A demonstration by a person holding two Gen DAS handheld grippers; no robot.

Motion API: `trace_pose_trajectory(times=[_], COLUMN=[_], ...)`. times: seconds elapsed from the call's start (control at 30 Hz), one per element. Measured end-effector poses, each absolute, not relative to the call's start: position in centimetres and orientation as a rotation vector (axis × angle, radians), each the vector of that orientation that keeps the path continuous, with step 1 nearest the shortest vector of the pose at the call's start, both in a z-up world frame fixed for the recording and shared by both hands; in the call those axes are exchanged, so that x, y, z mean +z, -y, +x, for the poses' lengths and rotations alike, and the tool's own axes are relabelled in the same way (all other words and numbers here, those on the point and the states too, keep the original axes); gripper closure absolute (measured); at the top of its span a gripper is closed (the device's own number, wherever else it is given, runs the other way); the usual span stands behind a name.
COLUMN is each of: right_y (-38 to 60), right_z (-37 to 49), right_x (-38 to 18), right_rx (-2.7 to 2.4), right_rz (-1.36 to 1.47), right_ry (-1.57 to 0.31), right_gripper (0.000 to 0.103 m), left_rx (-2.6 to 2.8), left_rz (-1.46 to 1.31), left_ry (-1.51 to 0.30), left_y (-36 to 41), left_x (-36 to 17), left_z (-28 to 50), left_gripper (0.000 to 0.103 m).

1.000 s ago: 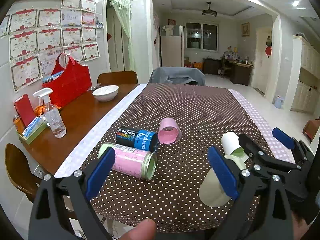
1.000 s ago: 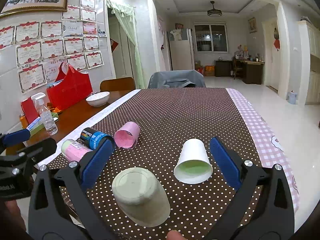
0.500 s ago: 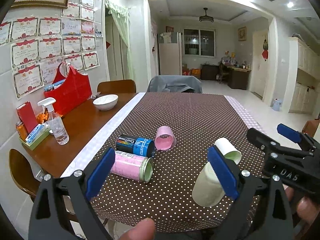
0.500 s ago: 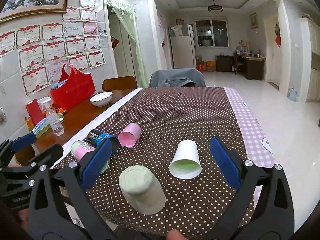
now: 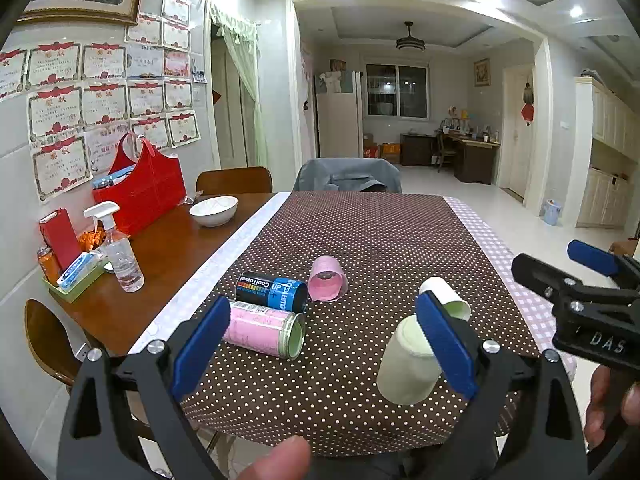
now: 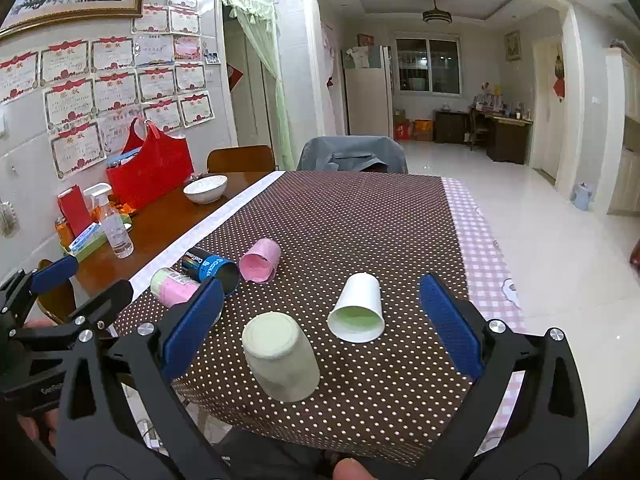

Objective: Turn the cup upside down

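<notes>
**Cup inverted near the table's front edge**

Cup [image 6: 280,360], pale green, is seen standing mouth-down on the dotted tablecloth [image 6: 352,216], free of both tools. The right gripper [image 6: 320,320] is held spread wide above the near edge, nothing between its blue pads. The left gripper [image 5: 324,344] is likewise spread and empty. A white paper cup [image 6: 356,308] is seen lying on its side just beside the inverted one.

Both grippers, left [image 5: 324,344] and right [image 6: 318,320], have black angular frames, blue finger pads [image 6: 192,326], silver screws (white "DAS" lettering on one); bare thumb [image 5: 280,460] shows.
</notes>
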State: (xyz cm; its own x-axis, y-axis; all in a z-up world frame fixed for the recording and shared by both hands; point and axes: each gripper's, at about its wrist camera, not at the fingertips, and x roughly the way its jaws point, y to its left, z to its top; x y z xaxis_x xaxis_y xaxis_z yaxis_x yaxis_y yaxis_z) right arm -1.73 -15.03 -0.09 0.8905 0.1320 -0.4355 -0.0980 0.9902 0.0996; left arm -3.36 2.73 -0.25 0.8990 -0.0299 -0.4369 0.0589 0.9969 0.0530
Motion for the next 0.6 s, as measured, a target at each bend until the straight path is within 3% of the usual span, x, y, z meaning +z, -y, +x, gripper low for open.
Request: trace_pose_trajectory(times=[0.6], right_y=[14.8], right_z=[-4.5], right_x=[2.0], right_rx=[0.124], right_rz=[0.077], right_ry=[-0.441], right_gripper=[0.006], left_rx=[-0.023], left_rz=[0.041], left_ry=[-0.424], left_y=[-3.0], left_x=[0.7], left_z=[-6.0], left_gripper=[0.011])
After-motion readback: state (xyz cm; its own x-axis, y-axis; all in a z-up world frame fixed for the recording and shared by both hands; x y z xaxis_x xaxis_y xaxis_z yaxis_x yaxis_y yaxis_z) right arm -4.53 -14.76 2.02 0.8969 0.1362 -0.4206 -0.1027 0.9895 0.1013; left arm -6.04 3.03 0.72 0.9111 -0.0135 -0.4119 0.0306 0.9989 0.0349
